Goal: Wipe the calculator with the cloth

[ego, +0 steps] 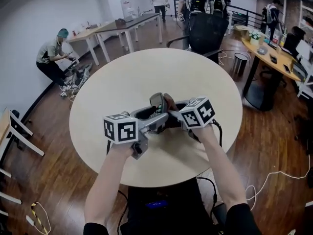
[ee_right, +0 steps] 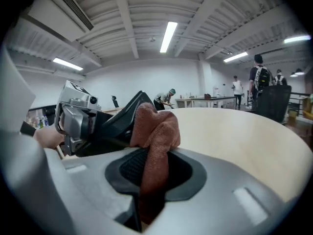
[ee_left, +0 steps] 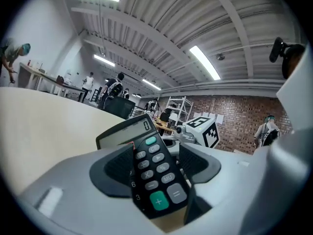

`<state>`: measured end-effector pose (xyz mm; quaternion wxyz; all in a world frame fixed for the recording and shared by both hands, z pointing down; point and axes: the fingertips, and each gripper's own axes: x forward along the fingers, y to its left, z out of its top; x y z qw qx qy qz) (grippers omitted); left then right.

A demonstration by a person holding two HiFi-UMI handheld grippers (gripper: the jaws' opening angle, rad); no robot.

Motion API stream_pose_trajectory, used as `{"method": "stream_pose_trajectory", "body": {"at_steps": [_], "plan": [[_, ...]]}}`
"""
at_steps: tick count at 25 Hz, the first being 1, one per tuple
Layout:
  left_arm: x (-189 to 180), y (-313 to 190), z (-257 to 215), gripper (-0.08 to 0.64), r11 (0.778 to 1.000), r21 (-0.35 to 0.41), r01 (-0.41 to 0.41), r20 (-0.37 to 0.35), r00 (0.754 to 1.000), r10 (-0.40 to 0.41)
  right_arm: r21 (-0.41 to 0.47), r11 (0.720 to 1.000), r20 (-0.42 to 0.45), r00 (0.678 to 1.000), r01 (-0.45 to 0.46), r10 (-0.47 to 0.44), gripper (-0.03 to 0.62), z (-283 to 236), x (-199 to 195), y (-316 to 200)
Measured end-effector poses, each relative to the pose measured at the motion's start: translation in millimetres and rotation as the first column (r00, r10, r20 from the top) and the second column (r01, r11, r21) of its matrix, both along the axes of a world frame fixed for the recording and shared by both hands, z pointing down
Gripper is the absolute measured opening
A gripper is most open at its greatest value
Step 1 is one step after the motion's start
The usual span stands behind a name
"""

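Your left gripper (ee_left: 155,161) is closed on the lower end of the calculator (ee_left: 152,174) — a flat black plastic slab with rounded grey keys and one green plus key. It is held tilted over the near part of the round, pale, smooth table (ego: 146,72). Your right gripper (ee_right: 154,169) pinches the cloth (ee_right: 156,131) — rust-brown, soft, woven, bunched in a lump over the same part of the table. The cloth seems to touch the calculator, but this is not clear.

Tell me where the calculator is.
Head view: the calculator is over the table's near side, between the jaws of the left gripper, beside the cloth in the right gripper.
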<state>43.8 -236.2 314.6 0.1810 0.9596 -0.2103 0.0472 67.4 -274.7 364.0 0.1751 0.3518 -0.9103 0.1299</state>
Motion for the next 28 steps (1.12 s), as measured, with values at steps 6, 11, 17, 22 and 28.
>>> {"method": "stream_pose_trajectory", "body": {"at_steps": [6,11,17,22,28], "plan": [[31,-8,19,0.304,0.997,-0.057,-0.056,0.038,0.998,0.058,-0.019,0.992,-0.158,0.98,-0.123,0.119,0.084,25,50,-25],[9,-16,20,0.304,0.997,-0.07,-0.027,0.016,0.999,0.028,0.033,0.984,-0.276,0.945,-0.172,0.175,0.084,29,77,-29],[-59,-39,28,0.308,0.963,-0.262,0.061,-0.198,0.973,-0.116,0.025,0.983,-0.206,0.961,-0.182,0.183,0.084,24,87,-4],[-60,-54,28,0.305,0.913,-0.407,0.007,-0.389,0.903,-0.18,-0.028,0.989,-0.145,0.98,-0.143,0.138,0.083,39,46,-14],[-69,-68,33,0.305,0.884,-0.468,0.017,-0.436,0.866,-0.247,-0.052,0.987,-0.116,0.983,-0.149,0.142,0.084,42,34,-29]]}}
